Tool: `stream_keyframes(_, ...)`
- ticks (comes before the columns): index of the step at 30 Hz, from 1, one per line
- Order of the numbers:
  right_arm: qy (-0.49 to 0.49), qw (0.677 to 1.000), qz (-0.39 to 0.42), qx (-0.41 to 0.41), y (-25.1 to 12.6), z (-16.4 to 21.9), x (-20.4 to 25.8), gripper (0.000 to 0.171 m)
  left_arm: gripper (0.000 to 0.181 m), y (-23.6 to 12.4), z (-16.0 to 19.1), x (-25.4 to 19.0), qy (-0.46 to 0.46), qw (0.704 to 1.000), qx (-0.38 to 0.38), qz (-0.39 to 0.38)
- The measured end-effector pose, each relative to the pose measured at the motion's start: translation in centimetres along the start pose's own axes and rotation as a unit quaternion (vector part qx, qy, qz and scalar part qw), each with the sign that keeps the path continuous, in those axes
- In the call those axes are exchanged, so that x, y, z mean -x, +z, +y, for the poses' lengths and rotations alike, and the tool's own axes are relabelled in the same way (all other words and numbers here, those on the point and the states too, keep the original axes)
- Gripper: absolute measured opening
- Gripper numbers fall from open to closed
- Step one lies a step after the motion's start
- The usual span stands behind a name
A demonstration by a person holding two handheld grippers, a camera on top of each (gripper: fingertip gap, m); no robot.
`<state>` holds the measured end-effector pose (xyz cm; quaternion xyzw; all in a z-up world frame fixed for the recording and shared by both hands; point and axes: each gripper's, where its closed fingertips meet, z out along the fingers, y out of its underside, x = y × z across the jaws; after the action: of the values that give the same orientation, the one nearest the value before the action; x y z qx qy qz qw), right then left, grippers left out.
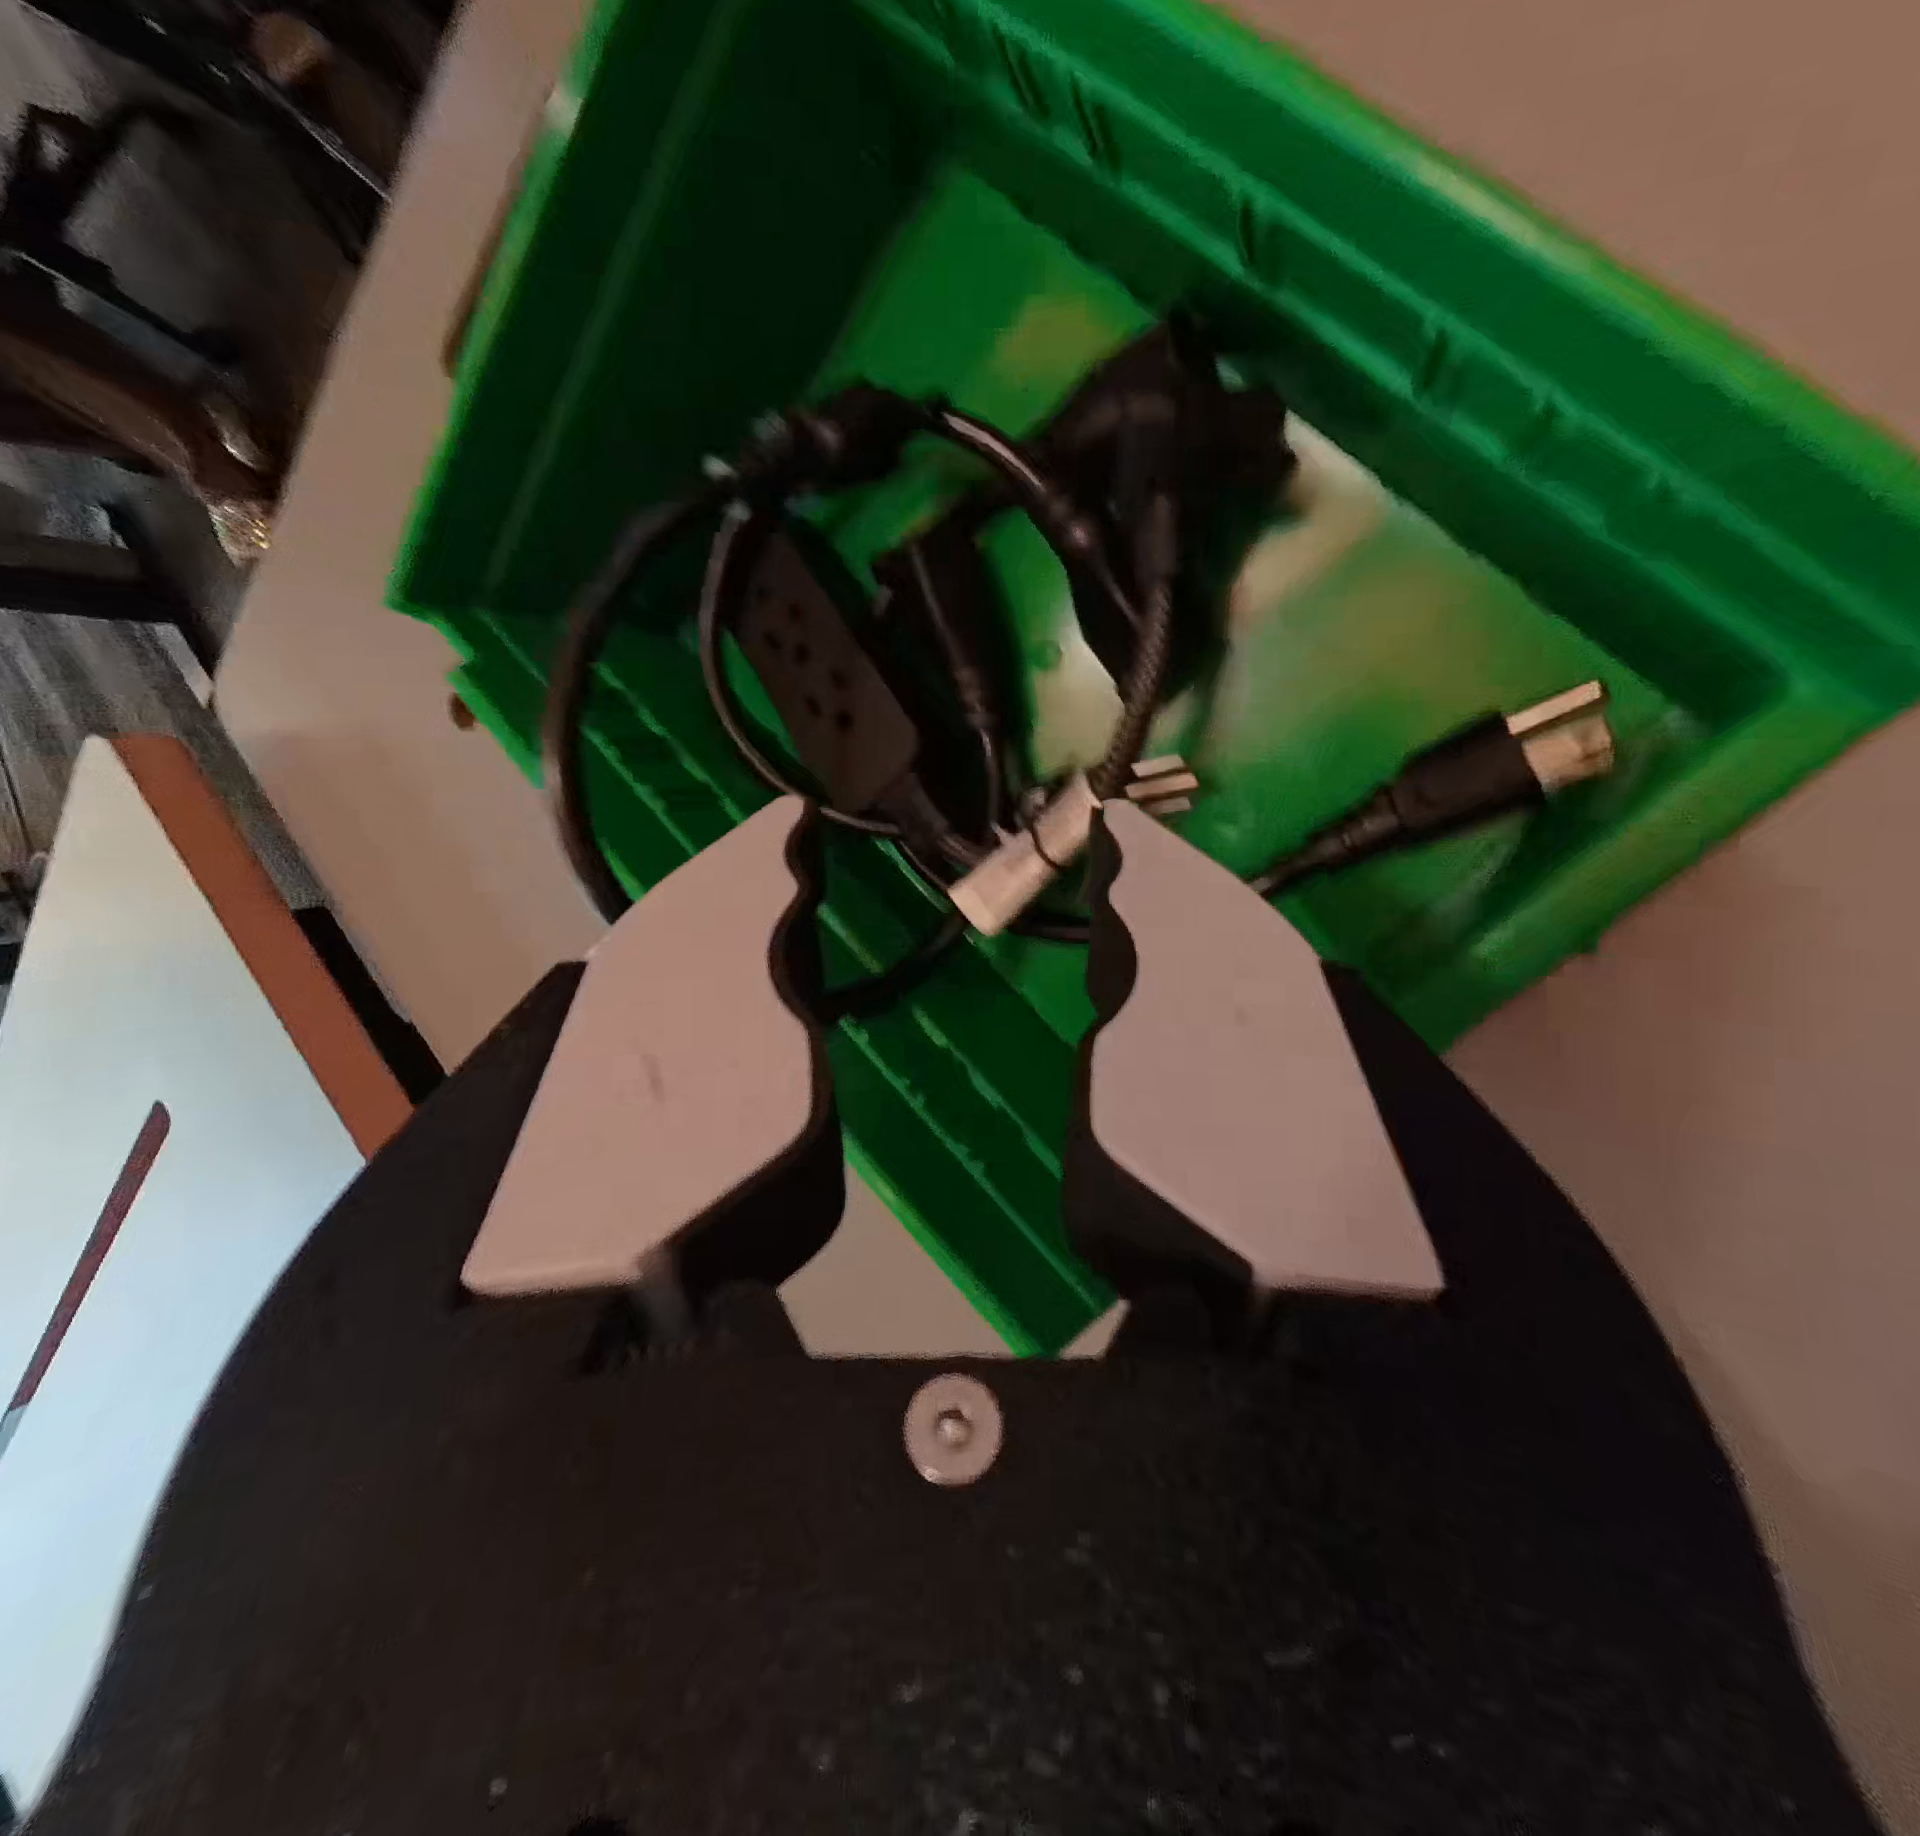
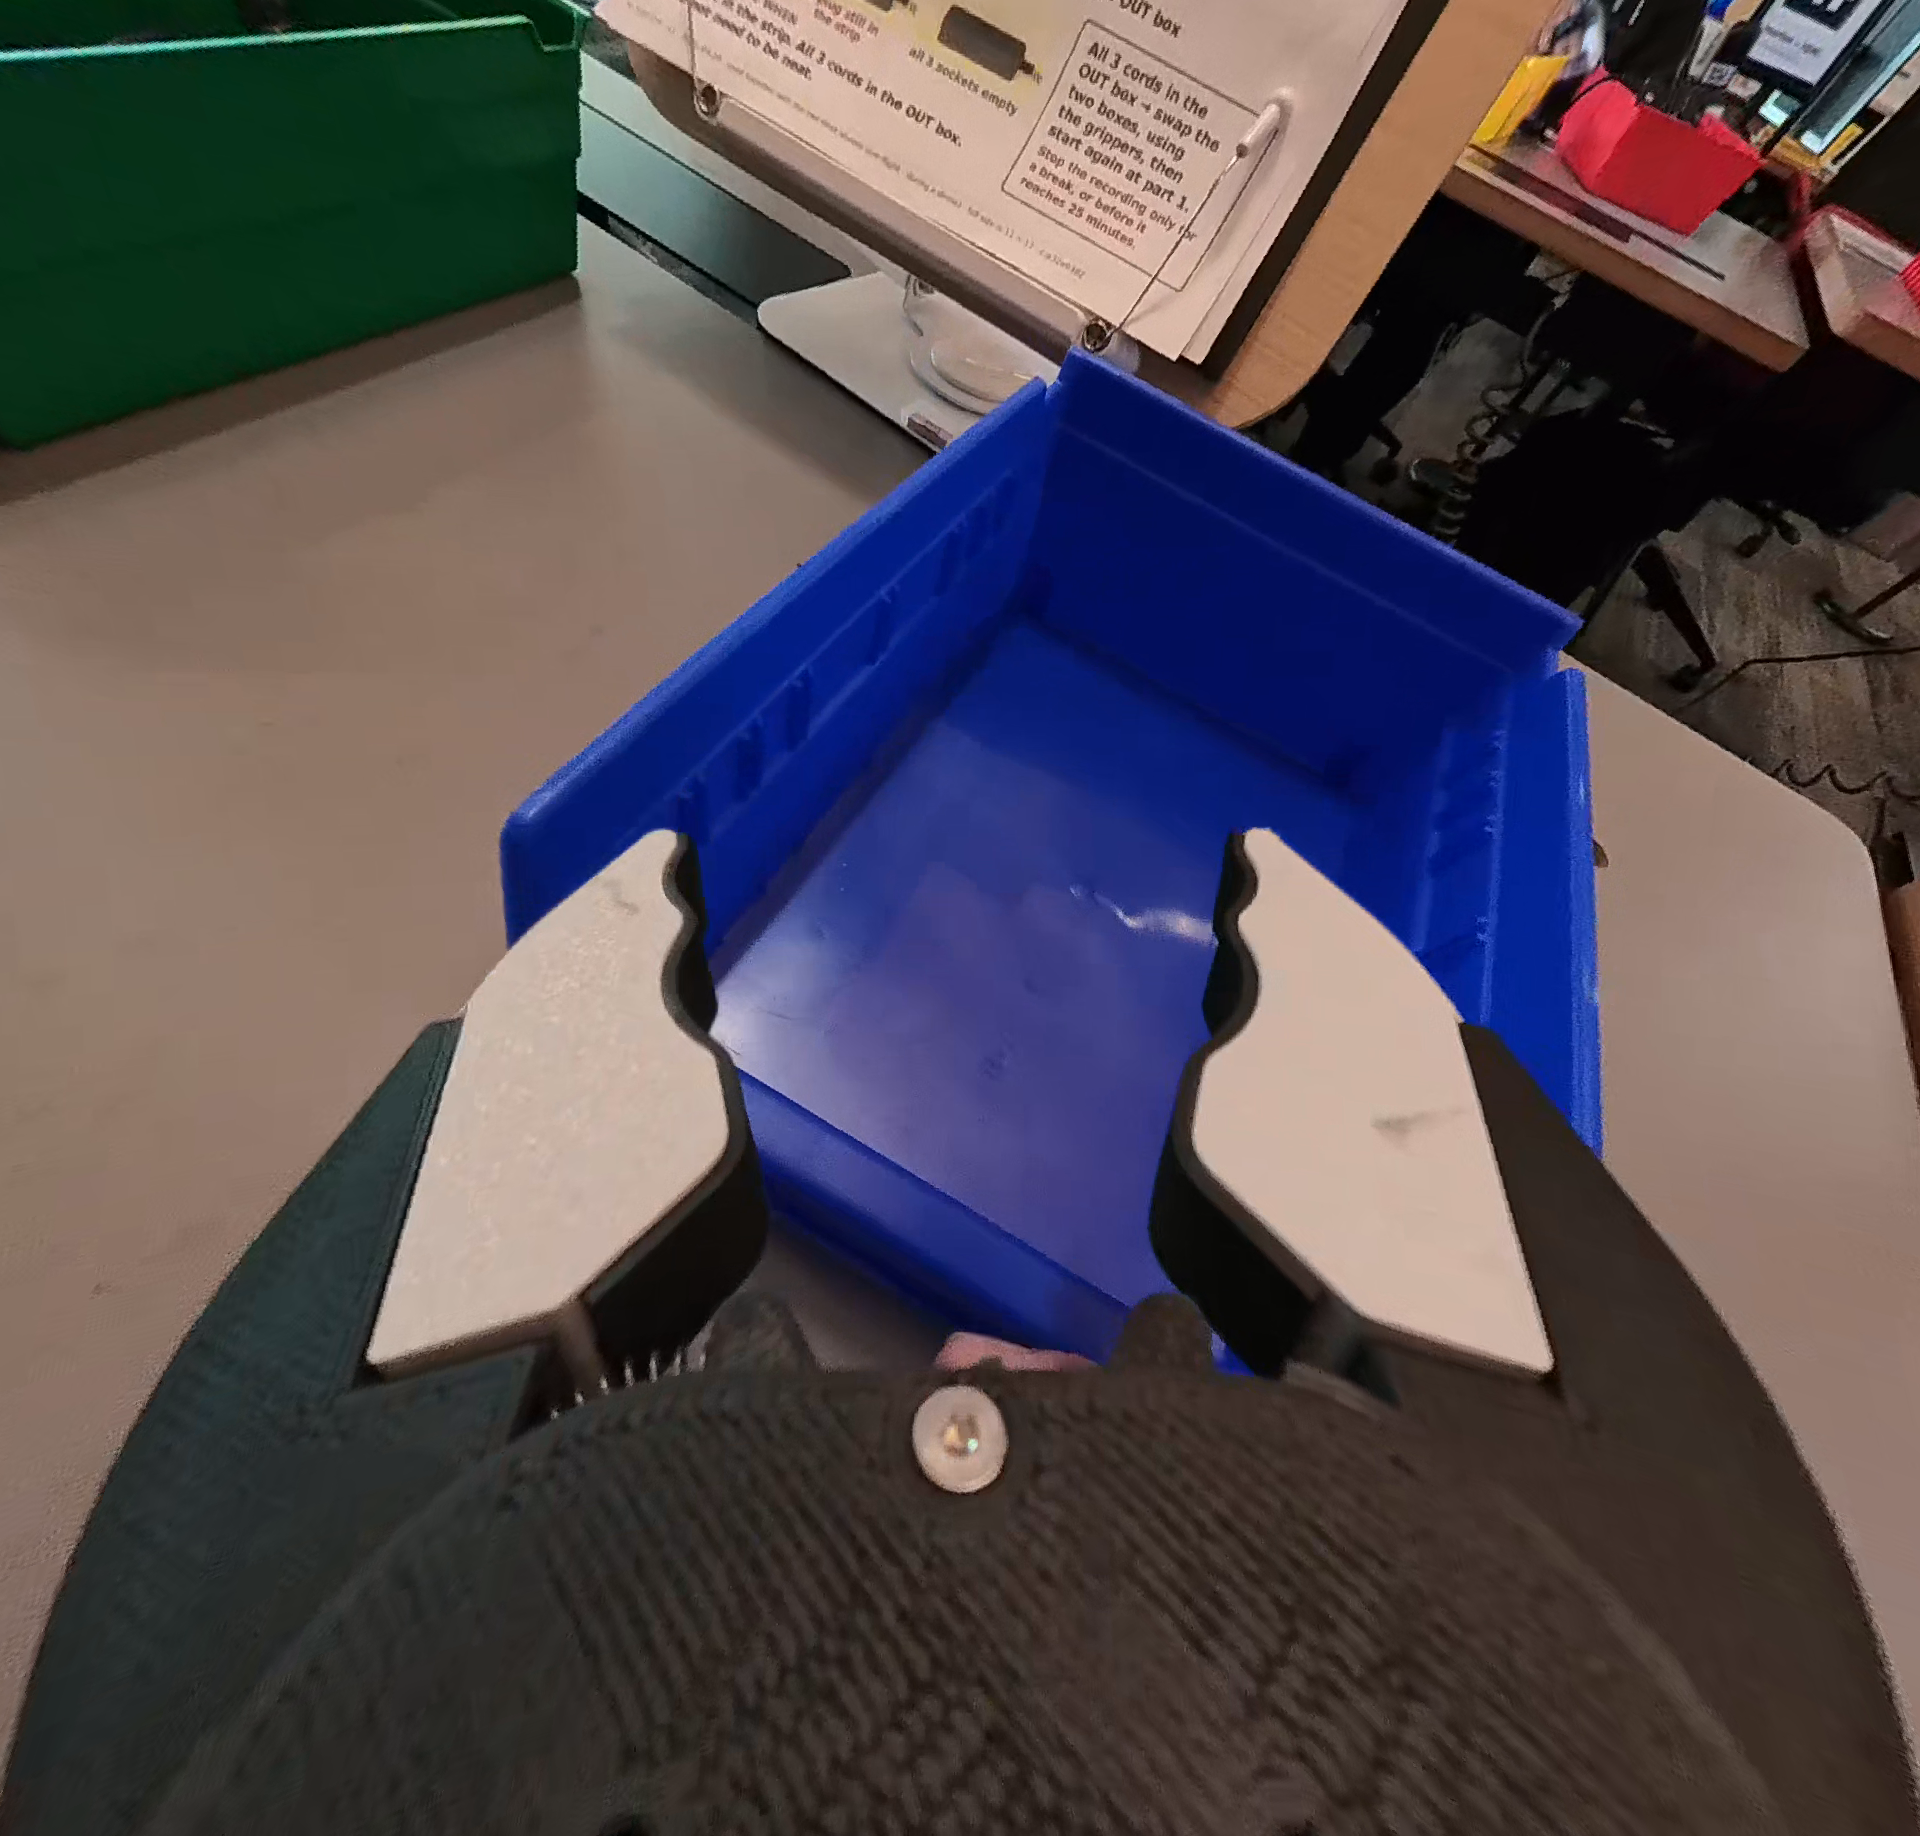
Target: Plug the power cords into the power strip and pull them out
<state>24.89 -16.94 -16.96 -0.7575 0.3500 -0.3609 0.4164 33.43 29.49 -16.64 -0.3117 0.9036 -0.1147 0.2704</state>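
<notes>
Hovering my left gripper, jaws part-open, over tangled cords in the green bin; I'm risking snagging several; right gripper is gaping wide, empty.

Black power strip among tangled cords

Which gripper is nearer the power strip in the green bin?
Left. The left gripper hangs open just above the power strip in the green bin. The right gripper is open over the blue bin, well aside.
</notes>
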Motion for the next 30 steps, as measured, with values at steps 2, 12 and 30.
stream_keyframes(2,0.001,1.0,0.002,0.003,-0.2,0.2,-0.4,0.092,0.047,-0.2,-1.0,1.4,-0.018,1.0,-0.018,-0.001)
stream_keyframes(12,0.009,1.0,-0.003,0.015,0.2,1.2,-1.0,0.089,0.05,5.6,3.4,1.1,-0.153,0.968,0.193,0.041)
stream_keyframes(30,0.01,0.998,-0.027,0.05,1.3,3.4,-0.7,0.087,0.022,9.1,5.8,0.0,-0.16,0.933,0.313,0.081)
